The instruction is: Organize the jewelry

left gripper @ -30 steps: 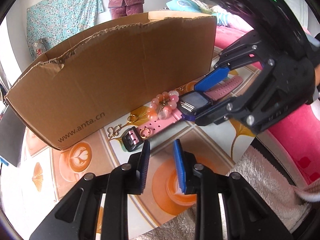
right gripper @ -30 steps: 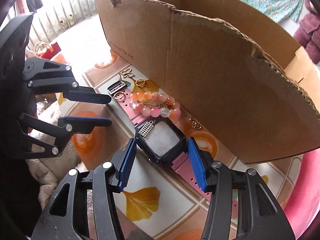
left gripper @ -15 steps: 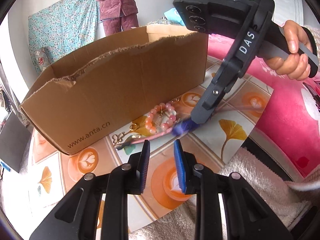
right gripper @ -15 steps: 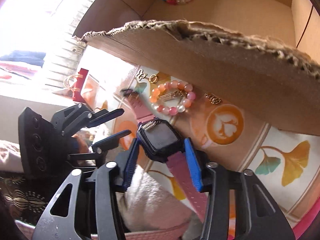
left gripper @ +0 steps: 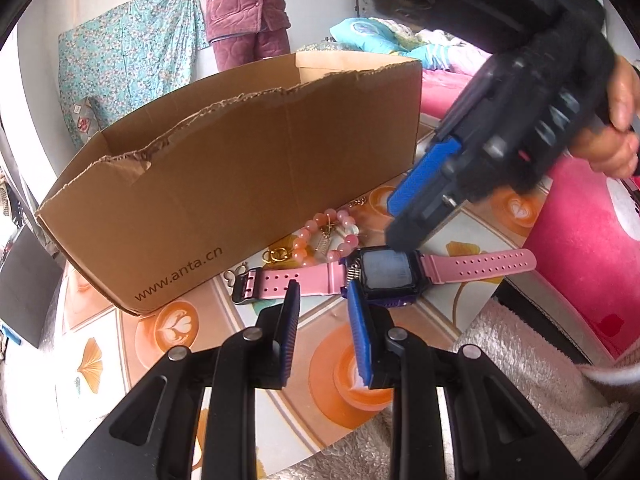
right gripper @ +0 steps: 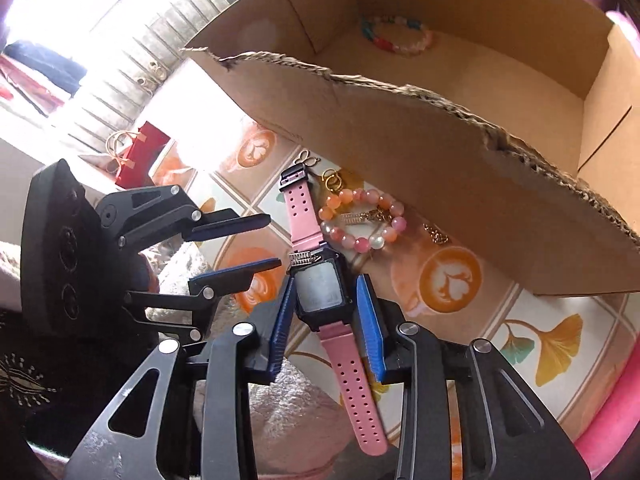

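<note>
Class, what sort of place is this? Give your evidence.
Probably a lived-in home room, perhaps a bedroom: piled bedding, a floral cloth on the wall, and a patterned tablecloth under the cardboard box.

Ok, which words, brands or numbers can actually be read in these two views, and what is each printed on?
"www.anta.cn": printed in dark letters on the outer front wall of the cardboard box, left wrist view.
White lettering on the right claw's handle: too blurred to read.
Pink watch screen: no readable digits.
</note>
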The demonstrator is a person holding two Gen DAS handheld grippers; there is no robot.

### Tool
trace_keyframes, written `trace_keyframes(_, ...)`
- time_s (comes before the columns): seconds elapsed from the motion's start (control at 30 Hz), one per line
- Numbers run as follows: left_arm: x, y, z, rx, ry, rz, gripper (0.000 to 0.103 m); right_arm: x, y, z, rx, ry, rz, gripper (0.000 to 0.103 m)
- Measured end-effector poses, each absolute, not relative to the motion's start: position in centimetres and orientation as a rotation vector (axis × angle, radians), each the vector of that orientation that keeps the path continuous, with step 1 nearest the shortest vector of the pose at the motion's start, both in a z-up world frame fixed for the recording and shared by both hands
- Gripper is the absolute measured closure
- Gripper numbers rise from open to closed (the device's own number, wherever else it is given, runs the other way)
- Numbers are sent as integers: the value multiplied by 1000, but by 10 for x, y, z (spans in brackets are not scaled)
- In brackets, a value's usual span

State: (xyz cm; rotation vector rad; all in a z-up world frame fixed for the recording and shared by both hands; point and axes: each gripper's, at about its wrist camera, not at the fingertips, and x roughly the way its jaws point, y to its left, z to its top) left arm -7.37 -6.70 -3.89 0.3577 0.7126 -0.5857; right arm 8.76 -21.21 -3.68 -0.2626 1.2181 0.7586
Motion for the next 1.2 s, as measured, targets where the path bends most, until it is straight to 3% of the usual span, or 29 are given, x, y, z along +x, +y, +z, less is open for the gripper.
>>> trace_keyframes(0.07, -72, -65, -38, 350, 712, -582, 79, 78, -203, -46, -344, 1169, 732, 59)
trace_keyframes(0.27, -67, -65, -32, 317, 710, -587, 79, 48, -182, -64, -455, 1071, 687, 58)
trace_keyframes(0.53, -53, -68, -32, 210, 802, -698, 90, 30, -167, -92, -456, 1026, 657, 56)
trace_keyframes(0.73, -46, -75, -33, 245, 842, -730, 90, 23, -183, -90, -423, 995, 644, 62)
trace_keyframes(0.87, -42, -84, -32, 297, 858, -735, 91, 21, -193, -87, -411, 979, 647, 62)
trace_keyframes(0.93, -43, -88, -30, 323, 865, -743, 97, 28, -201, -75, -403, 975, 649, 62)
trace_keyframes(1.2, -49, -108, -31, 425, 844, -697, 98, 27, -220, -65, -395, 963, 657, 62)
